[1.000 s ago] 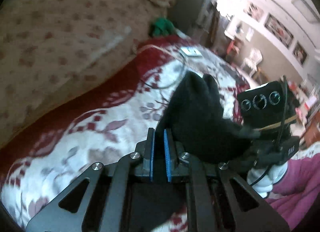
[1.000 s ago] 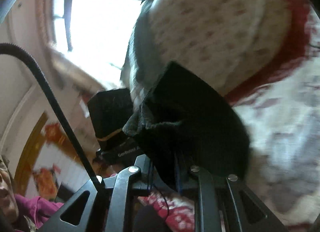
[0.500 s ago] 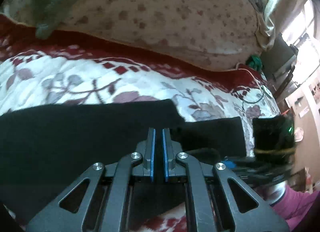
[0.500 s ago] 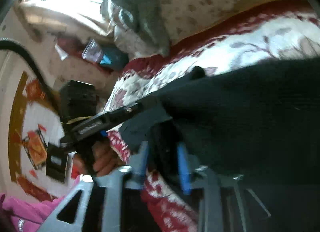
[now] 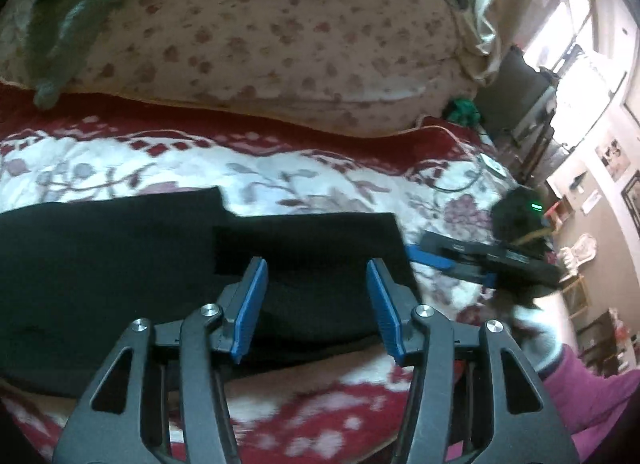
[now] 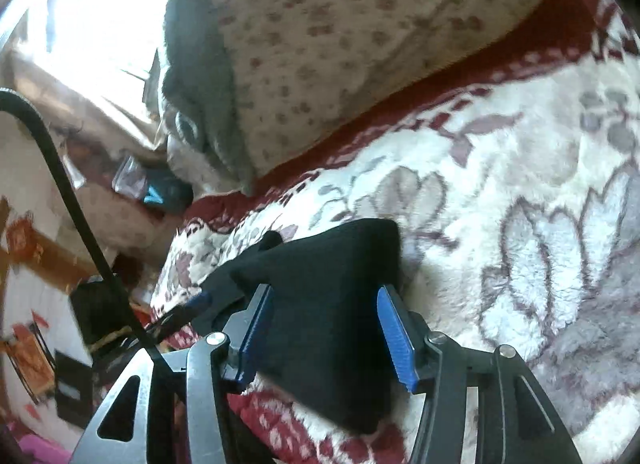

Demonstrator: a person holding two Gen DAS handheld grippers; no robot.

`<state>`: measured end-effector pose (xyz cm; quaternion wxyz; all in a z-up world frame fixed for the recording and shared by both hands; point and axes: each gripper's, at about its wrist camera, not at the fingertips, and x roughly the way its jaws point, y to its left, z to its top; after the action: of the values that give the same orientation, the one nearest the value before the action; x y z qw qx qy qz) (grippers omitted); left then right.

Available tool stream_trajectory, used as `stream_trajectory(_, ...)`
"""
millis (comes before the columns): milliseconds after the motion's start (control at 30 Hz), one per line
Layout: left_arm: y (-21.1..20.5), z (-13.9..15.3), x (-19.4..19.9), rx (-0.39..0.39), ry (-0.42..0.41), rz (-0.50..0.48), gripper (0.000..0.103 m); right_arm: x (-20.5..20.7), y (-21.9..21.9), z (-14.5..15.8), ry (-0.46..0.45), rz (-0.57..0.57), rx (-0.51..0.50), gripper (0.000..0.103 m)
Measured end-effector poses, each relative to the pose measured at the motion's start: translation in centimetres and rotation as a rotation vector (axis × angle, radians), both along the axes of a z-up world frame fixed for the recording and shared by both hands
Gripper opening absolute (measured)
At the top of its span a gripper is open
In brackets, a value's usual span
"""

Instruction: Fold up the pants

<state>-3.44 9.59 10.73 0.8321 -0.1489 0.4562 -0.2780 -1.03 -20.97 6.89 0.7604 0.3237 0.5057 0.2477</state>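
Partly the black pants (image 5: 120,264) run off frame left.

The pants (image 5: 168,264) lie flat on the bed (image 5: 320,172), along its near edge. Behind them, along the bed's far edge, lies a pillow (image 5: 280,36) with a cloth (image 5: 76,4) draped over its left end. The left hand-held gripper (image 5: 316,288) hangs over the pants' right end; the right hand-held gripper (image 6: 326,324) over that same end.
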Motion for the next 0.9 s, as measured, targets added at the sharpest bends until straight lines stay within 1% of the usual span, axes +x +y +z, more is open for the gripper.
stream_trajectory(67,-1.0,-0.4,-0.1,0.02,0.005,0.009,0.05,0.9,0.2,-0.8,0.007,-0.013,-0.001,0.052)
stream_trajectory(100,-1.2,-1.0,0.0,0.046,0.022,0.031,0.05,1.4,0.5,-1.1,0.002,-0.016,-0.011,0.052)
stream_trajectory(133,-1.4,-2.0,0.3,0.105,0.063,0.071,0.05,1.5,0.6,-1.4,0.0,-0.014,-0.017,0.047)
stream_trajectory(167,-1.2,-2.9,0.4,0.142,0.096,0.103,0.05,1.8,0.8,-1.5,-0.008,-0.012,-0.038,0.042)
stream_trajectory(200,-0.8,-4.1,0.6,0.164,0.139,0.142,0.049,2.0,0.9,-1.3,-0.021,-0.009,-0.071,0.039)
stream_trajectory(233,-0.2,-4.8,0.5,0.137,0.162,0.161,0.047,2.0,0.8,-1.1,-0.042,-0.004,-0.117,0.038)
stream_trajectory(267,0.2,-4.9,0.3,0.106,0.149,0.174,0.047,1.8,0.5,-1.3,-0.063,0.002,-0.163,0.038)
stream_trajectory(300,0.4,-4.7,0.1,0.094,0.142,0.183,0.047,1.9,0.6,-1.8,-0.052,0.002,-0.173,0.038)
stream_trajectory(333,0.4,-4.6,0.0,0.097,0.144,0.185,0.047,1.8,0.4,-2.3,-0.037,-0.001,-0.168,0.038)
stream_trajectory(433,0.5,-4.3,-0.2,0.09,0.146,0.2,0.047,1.5,0.1,-2.2,-0.028,-0.028,-0.144,0.038)
stream_trajectory(533,0.7,-3.7,-0.3,0.112,0.14,0.211,0.047,1.1,0.0,-0.9,-0.024,-0.039,-0.144,0.038)
stream_trajectory(633,1.2,-3.0,-0.4,0.12,0.136,0.243,0.047,0.5,0.3,1.4,-0.07,-0.031,-0.139,0.039)
stream_trajectory(767,1.9,-2.5,-0.6,0.135,0.136,0.273,0.047,0.4,2.9,3.4,-0.123,0.063,-0.127,0.04)
stream_trajectory(900,2.6,-1.8,-1.3,0.172,0.117,0.305,0.047,0.6,5.7,3.4,-0.13,0.129,-0.105,0.04)
